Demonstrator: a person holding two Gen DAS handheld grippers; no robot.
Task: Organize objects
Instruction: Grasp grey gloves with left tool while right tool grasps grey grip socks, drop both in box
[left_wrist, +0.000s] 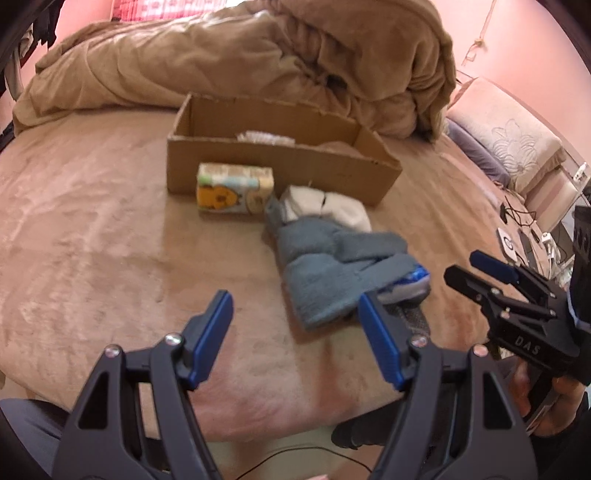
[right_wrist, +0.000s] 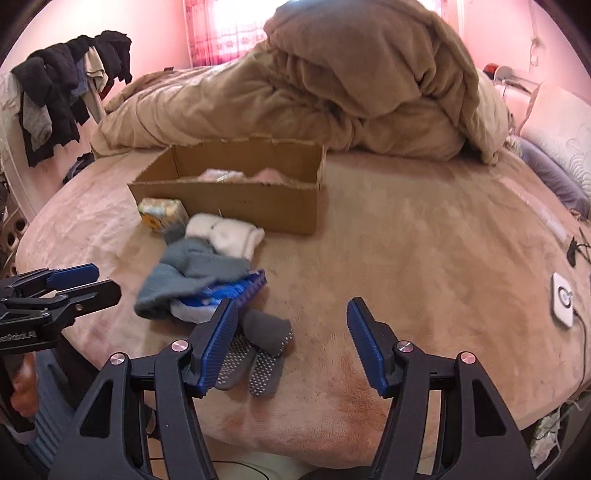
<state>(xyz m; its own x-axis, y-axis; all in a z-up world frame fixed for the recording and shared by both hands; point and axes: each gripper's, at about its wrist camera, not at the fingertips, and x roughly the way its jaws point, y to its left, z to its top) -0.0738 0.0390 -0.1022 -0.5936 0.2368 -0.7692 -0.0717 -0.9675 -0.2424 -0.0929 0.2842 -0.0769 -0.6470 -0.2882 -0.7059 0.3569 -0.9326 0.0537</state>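
Note:
An open cardboard box (left_wrist: 258, 170) (right_wrist: 236, 199) stands on the bed with some pale items inside. In front of it lie a tissue pack (left_wrist: 234, 188) (right_wrist: 162, 214), a white rolled sock (left_wrist: 325, 208) (right_wrist: 229, 234), a grey-blue towel (left_wrist: 332, 269) (right_wrist: 184, 277), a blue packet (left_wrist: 415, 282) (right_wrist: 236, 291) under it, and grey grip socks (right_wrist: 262, 350). My left gripper (left_wrist: 295, 332) (right_wrist: 92, 280) is open and empty, near the towel's front edge. My right gripper (right_wrist: 291, 339) (left_wrist: 469, 269) is open and empty, just above the grey socks.
A heaped tan duvet (left_wrist: 258, 62) (right_wrist: 332, 92) fills the back of the bed. Pillows (left_wrist: 506, 136) (right_wrist: 554, 129) lie at the right. A white charger with cables (right_wrist: 563, 299) lies at the right edge. Dark clothes (right_wrist: 62, 92) hang on a rack at the left.

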